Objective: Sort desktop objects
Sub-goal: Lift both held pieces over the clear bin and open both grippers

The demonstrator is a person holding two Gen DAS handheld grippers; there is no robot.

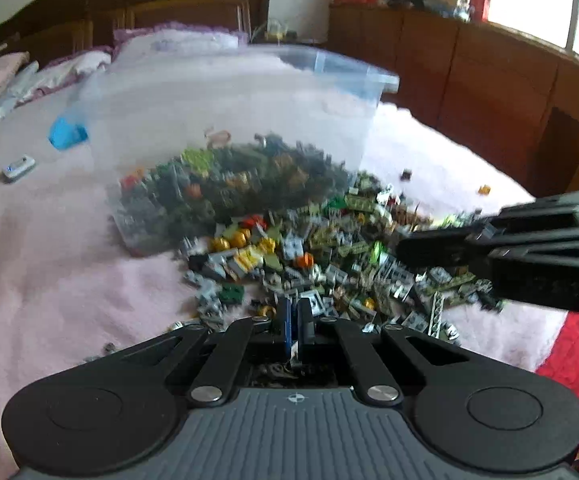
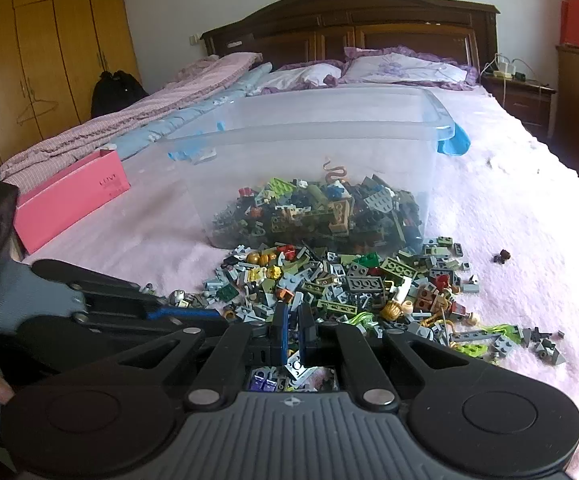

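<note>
Nearest in each wrist view are the tongs themselves. The left tongs [image 1: 294,316] are closed, the blue-edged pads nearly together, with no brick visibly pinched between them; their tips sit at the near edge of the brick pile [image 1: 321,256]. The right tongs [image 2: 293,330] are likewise closed, tips down among the nearest bricks; a small grey plate lies just under the pads, but whether it is gripped or only lying there I cannot tell.

The two tools stand close together at that near edge. In the right view the left tongs come in from the left with their tip just beside the right tips; in the left view the right tongs reach in from the right over the pile's right side.

The pile spreads away from both tips, across the pink blanket [image 2: 529,208], and runs wider left to right than near to far. The right tongs look nearer its right-hand spill, the left tongs nearer its left edge.

Just beyond the pile, touching its far edge, stands the clear bin [image 2: 429,120], already part filled with bricks. It lies straight ahead of both tools, so I judge that any carry goes forward over the pile and up over the bin's near wall.

Further left lies a pink box [image 2: 69,200], well apart from the pile.
</note>
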